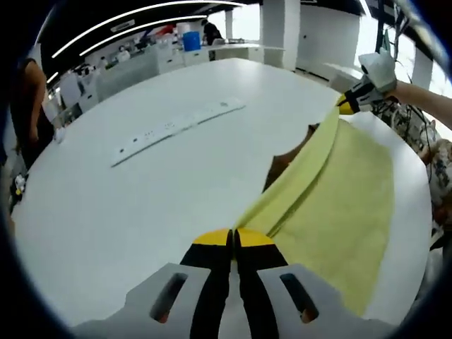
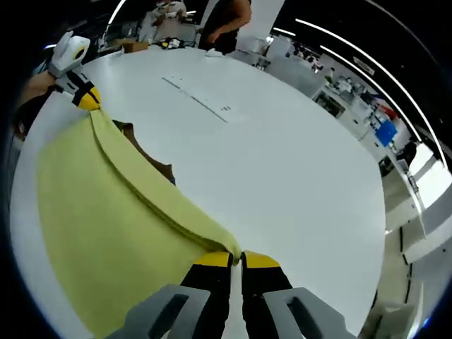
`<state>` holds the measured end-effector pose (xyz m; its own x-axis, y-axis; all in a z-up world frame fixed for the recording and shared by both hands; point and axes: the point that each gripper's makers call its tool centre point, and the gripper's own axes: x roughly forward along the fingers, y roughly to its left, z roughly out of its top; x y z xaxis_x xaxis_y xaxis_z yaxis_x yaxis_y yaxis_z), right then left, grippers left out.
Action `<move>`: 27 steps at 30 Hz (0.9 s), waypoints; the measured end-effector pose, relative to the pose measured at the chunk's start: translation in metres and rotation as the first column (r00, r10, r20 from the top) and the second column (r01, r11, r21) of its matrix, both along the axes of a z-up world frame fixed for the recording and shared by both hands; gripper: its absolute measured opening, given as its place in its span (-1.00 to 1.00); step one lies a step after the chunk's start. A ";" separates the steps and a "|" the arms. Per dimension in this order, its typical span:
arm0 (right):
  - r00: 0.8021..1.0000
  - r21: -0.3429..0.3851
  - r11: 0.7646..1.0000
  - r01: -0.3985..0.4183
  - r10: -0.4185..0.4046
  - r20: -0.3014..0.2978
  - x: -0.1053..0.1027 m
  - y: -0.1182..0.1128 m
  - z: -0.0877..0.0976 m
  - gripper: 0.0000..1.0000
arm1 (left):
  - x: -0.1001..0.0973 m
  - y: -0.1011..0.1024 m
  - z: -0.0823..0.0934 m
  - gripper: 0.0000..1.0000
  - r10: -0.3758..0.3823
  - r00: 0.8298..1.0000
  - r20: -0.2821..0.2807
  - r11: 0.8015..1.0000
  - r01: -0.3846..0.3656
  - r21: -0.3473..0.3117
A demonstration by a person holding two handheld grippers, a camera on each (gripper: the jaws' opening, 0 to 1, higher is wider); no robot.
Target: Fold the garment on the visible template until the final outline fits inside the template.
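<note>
A yellow garment (image 1: 339, 212) hangs stretched between both grippers above the white table (image 1: 141, 212). My left gripper (image 1: 233, 234) is shut on one end of its upper edge. At the far end of that edge, my right gripper (image 1: 347, 104) pinches the cloth, with a hand behind it. In the right gripper view my right gripper (image 2: 236, 256) is shut on the garment (image 2: 99, 212), and the left gripper (image 2: 86, 97) holds the far end. A brown template (image 1: 284, 164) lies on the table, mostly hidden by the cloth; part of the template (image 2: 148, 157) peeks out past the taut edge.
A long white power strip (image 1: 176, 126) lies on the table beyond the garment, also seen as a thin power strip (image 2: 198, 100). A person (image 2: 227, 21) stands at the table's far side. Desks and shelves (image 1: 148, 60) surround the table.
</note>
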<state>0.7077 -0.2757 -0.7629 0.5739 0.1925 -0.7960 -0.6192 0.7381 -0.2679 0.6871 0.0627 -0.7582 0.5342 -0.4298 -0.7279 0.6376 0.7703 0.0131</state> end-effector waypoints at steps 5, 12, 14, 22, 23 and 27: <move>1.000 0.018 1.000 0.017 -0.017 -0.013 -0.001 0.000 -0.003 -1.00 | 0.001 0.005 0.001 -0.98 0.012 1.000 0.006 1.000 -0.012 0.004; 0.999 0.039 0.999 0.034 -0.033 -0.021 -0.003 0.001 -0.003 -1.00 | -0.013 0.007 0.016 -0.81 -0.091 0.993 0.075 0.996 0.089 0.024; 0.998 0.061 0.997 0.051 -0.049 -0.031 -0.004 0.001 -0.003 -1.00 | -0.016 0.006 0.018 -0.77 -0.144 0.986 0.089 0.989 0.141 0.039; 0.996 0.106 0.991 0.082 -0.077 -0.049 -0.007 0.001 -0.001 -0.99 | -0.030 0.013 0.007 -0.62 -0.300 0.945 0.126 0.938 0.268 0.221; 0.996 0.096 0.993 0.074 -0.070 -0.049 -0.008 0.002 -0.002 -0.99 | -0.031 0.009 0.006 -0.63 -0.318 0.939 0.132 0.934 0.286 0.215; 0.998 0.049 0.998 0.043 -0.041 -0.039 -0.008 0.003 -0.004 -0.99 | -0.026 0.008 -0.001 -0.66 -0.367 0.918 0.149 0.906 0.316 0.281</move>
